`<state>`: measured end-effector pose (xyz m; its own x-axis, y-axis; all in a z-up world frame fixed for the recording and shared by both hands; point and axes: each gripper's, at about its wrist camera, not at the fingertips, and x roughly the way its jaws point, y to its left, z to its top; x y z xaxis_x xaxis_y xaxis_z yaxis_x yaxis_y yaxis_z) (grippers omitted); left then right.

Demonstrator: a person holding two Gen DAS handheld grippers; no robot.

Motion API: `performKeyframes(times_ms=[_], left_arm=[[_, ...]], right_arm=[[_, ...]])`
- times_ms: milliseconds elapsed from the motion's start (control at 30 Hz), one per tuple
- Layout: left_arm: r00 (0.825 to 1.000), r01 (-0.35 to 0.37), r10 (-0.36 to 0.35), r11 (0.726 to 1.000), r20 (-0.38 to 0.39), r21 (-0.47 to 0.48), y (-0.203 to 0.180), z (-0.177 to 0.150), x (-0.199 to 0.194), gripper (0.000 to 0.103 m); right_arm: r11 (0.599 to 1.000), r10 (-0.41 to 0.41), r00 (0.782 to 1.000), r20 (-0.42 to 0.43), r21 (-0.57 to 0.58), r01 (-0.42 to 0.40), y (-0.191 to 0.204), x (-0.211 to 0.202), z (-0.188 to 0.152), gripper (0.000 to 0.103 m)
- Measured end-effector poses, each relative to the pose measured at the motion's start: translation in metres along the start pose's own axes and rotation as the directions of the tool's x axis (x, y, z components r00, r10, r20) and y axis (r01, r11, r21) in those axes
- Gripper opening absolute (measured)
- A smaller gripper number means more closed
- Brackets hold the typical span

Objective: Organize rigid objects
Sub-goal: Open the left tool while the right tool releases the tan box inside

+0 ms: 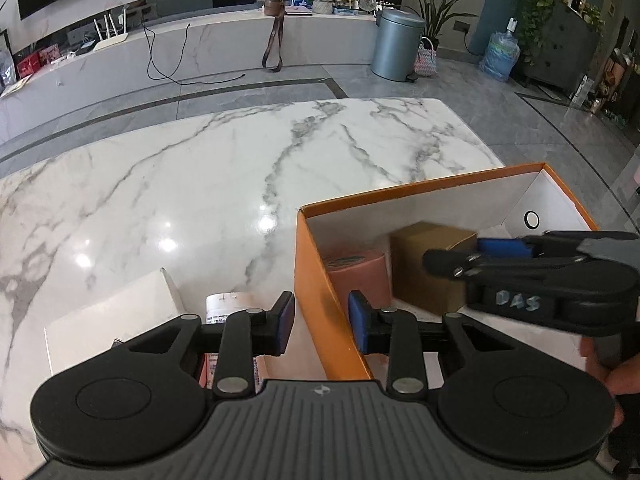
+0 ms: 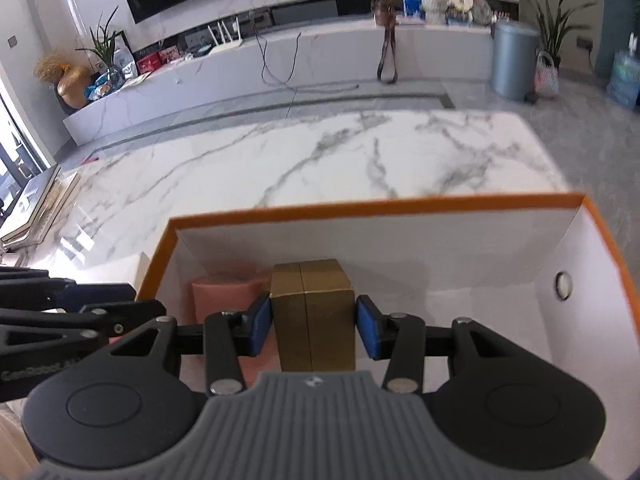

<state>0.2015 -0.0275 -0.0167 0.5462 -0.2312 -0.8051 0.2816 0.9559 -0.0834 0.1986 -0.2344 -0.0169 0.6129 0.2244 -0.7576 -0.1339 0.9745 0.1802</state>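
An open orange box (image 1: 420, 189) with white inner walls stands on the marble table (image 1: 200, 180). Inside it a pink box (image 1: 360, 276) lies beside a brown cardboard box (image 1: 432, 264). In the right wrist view my right gripper (image 2: 314, 322) is shut on the brown cardboard box (image 2: 316, 312), both blue pads against its sides, low inside the orange box (image 2: 360, 205) next to the pink box (image 2: 228, 292). My left gripper (image 1: 322, 322) is open and straddles the orange box's left wall, one finger outside and one inside. The right gripper (image 1: 472, 254) shows there side-on.
A flat white box (image 1: 116, 316) and a pink-and-white printed pack (image 1: 224, 304) lie on the table just left of the orange box, under my left gripper. A stack of books (image 2: 32, 208) sits at the table's far left. A hand (image 1: 600, 360) holds the right gripper.
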Motion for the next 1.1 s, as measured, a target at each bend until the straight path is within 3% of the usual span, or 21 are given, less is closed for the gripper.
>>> performKeyframes(times_ms=[133, 267, 333, 667, 967, 1100], left_arm=[[1.0, 0.009, -0.009, 1.0, 0.005, -0.013, 0.002, -0.001, 0.0, 0.037], [1.0, 0.01, -0.01, 1.0, 0.004, -0.02, 0.002, -0.002, 0.001, 0.037], [1.0, 0.01, -0.01, 1.0, 0.002, -0.023, 0.002, -0.002, 0.001, 0.037], [1.0, 0.017, -0.017, 1.0, -0.005, -0.025, 0.003, 0.0, 0.001, 0.037], [1.0, 0.02, -0.02, 1.0, -0.012, -0.024, 0.001, -0.001, 0.004, 0.036], [1.0, 0.024, -0.024, 0.999, -0.013, -0.027, 0.001, -0.001, 0.005, 0.036]], right_arm=[[1.0, 0.011, 0.998, 0.062, 0.017, -0.012, -0.001, -0.022, 0.002, 0.045], [0.995, 0.095, 0.99, 0.102, -0.005, -0.095, 0.012, -0.038, 0.005, 0.045], [0.994, 0.109, 0.99, 0.084, -0.016, -0.108, 0.019, -0.033, 0.007, 0.045], [1.0, 0.005, 0.999, 0.04, 0.015, -0.005, 0.007, -0.003, 0.005, 0.045], [1.0, -0.017, 0.997, -0.072, 0.015, 0.019, 0.009, 0.034, 0.005, 0.046], [0.999, 0.003, 0.997, -0.075, 0.053, 0.001, 0.007, 0.039, 0.007, 0.047]])
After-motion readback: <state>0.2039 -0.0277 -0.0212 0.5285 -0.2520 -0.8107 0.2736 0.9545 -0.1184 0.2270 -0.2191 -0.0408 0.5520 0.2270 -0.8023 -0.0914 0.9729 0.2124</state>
